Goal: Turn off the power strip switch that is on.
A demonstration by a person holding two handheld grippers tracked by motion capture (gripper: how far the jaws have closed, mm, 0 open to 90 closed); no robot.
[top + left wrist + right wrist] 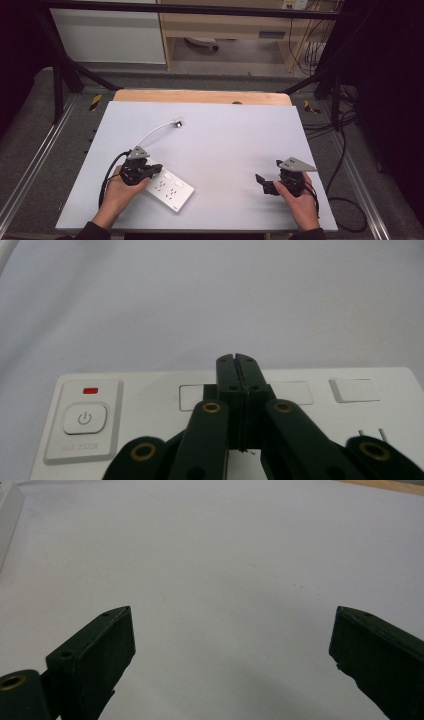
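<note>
While I held both hands low at the near edge of the tabletop [215, 135], my left claw [237, 365] was pressed together with nothing between its jaws, poised over the white power strip [169, 189] that lay flat at the near left. Its red light [90, 390] glowed above the power button [85, 418]. The strip's white cable [152, 131] curved away toward the far side. My right claw [264, 183] stood spread wide over bare tabletop at the near right, holding nothing.

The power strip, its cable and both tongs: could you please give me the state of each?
Power strip: flat on table, red indicator showing.
Cable: loose, plug unconnected on table.
Left tongs: shut, empty, over the strip.
Right tongs: open, empty.
</note>
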